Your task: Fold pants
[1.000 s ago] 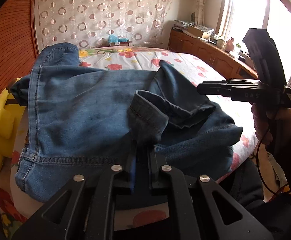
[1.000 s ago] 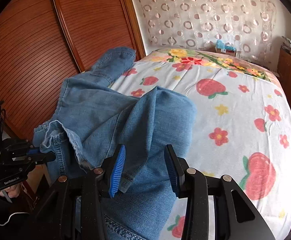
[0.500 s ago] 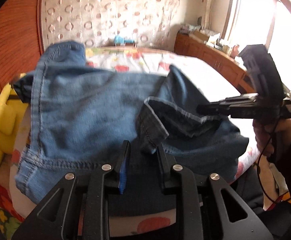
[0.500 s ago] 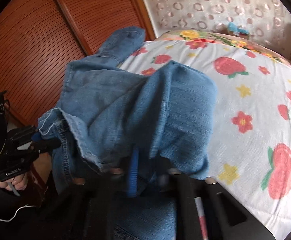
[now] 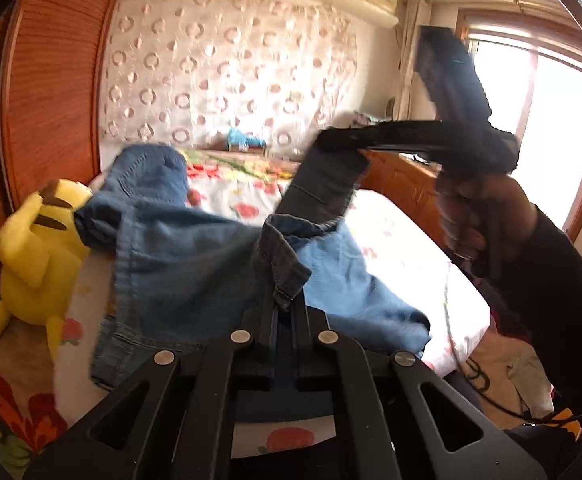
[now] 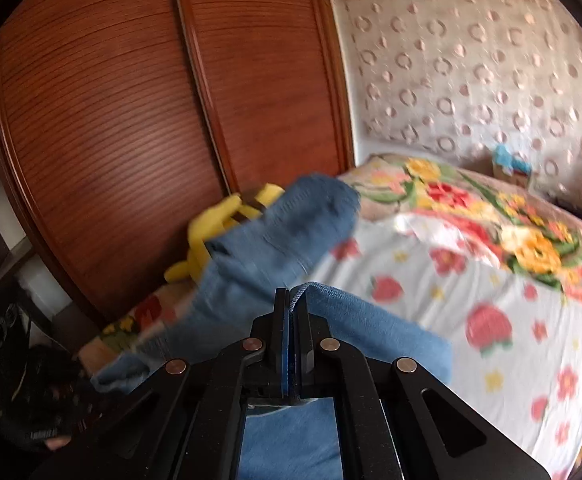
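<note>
Blue denim pants [image 5: 179, 264] lie crumpled on the near left part of the bed. My left gripper [image 5: 285, 300] is shut on a hemmed edge of the pants, lifted off the bed. In the left wrist view my right gripper [image 5: 331, 142] is held high on the right by a hand [image 5: 475, 220], shut on a dark flap of the pants that hangs from it. In the right wrist view the right gripper [image 6: 291, 300] pinches a fold of the pants [image 6: 275, 248], raised above the bed. The picture is blurred by motion.
The bed [image 6: 491, 280] has a white sheet with strawberries and flowers. A yellow plush toy [image 5: 35, 256] sits at the bed's left edge by a wooden wardrobe [image 6: 131, 100]. A wooden cabinet [image 5: 403, 184] and a window [image 5: 551, 120] are on the right.
Both grippers have closed on the pants' edges and risen, lifting the denim off the bed. The right gripper has gone up higher, with cloth now hanging from it.
</note>
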The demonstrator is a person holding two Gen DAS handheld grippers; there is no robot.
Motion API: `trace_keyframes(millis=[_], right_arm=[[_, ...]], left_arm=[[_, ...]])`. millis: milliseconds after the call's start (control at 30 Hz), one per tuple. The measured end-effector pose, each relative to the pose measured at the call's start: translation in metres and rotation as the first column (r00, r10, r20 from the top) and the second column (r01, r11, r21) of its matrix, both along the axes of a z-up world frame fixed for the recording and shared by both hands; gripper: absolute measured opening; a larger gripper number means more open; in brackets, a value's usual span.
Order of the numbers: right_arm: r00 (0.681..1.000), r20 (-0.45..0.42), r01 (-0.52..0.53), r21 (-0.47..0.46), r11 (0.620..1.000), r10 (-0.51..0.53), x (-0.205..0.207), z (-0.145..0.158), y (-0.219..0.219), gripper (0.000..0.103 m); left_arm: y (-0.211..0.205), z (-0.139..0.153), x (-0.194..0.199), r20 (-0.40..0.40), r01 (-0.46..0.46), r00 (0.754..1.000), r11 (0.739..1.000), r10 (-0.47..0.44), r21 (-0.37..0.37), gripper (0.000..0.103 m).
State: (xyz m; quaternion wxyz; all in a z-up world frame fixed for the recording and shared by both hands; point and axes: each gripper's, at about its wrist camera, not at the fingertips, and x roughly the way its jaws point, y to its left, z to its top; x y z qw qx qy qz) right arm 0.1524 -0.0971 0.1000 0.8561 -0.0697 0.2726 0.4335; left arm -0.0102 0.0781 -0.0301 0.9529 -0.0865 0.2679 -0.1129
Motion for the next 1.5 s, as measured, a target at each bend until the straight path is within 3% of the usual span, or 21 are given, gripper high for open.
trace_keyframes(millis=[133,567,667,700,867,900,967,1100,1233,1500], right_arm=[[1.000,0.003,-0.031,-0.015,0.999,0.031,0.007,0.001,0.032,0.001],[0.995,-0.086,-0.058,-0.162,0.985,0.044,0.050,-0.056,0.137,0.001],[0.996,-0.091,-0.038,-0.192,0.981,0.021,0.057,-0.063,0.151,0.001],[0.995,-0.097,-0.035,-0.192,0.981,0.017,0.058,-0.064,0.154,0.006],[0.997,-0.081,-0.005,-0.149,0.989,-0.007,0.056,-0.054,0.142,0.041],[0.997,-0.075,0.000,-0.137,0.991,-0.010,0.054,-0.051,0.134,0.046],[0.998,-0.051,0.018,-0.119,0.993,-0.024,0.049,-0.044,0.116,0.047],[0.998,-0.005,0.055,-0.094,0.994,-0.056,0.037,-0.033,0.074,0.050],[0.995,0.040,0.092,-0.102,0.991,-0.088,0.017,-0.031,0.030,0.057],[0.987,0.006,0.157,-0.143,0.977,-0.158,-0.031,-0.066,-0.040,0.057]], left_arm=[[0.012,0.003,-0.012,0.010,-0.019,1.000,1.000,0.020,-0.007,0.005],[0.045,-0.057,-0.008,-0.156,-0.092,0.984,0.996,0.091,-0.001,0.006],[0.044,-0.063,-0.007,-0.173,-0.112,0.978,0.993,0.114,0.025,0.013],[0.044,-0.063,-0.007,-0.173,-0.119,0.977,0.992,0.123,0.034,0.017],[0.052,-0.066,-0.005,-0.186,-0.155,0.969,0.987,0.162,0.051,0.025],[0.054,-0.065,-0.005,-0.184,-0.162,0.969,0.986,0.168,0.046,0.032],[0.059,-0.063,-0.005,-0.172,-0.174,0.969,0.984,0.179,0.042,0.048],[0.064,-0.059,-0.004,-0.171,-0.190,0.966,0.981,0.194,0.040,0.056],[0.068,-0.056,0.000,-0.167,-0.196,0.966,0.980,0.198,0.030,0.080],[0.057,-0.050,0.018,-0.145,-0.196,0.968,0.977,0.207,0.084,0.080]])
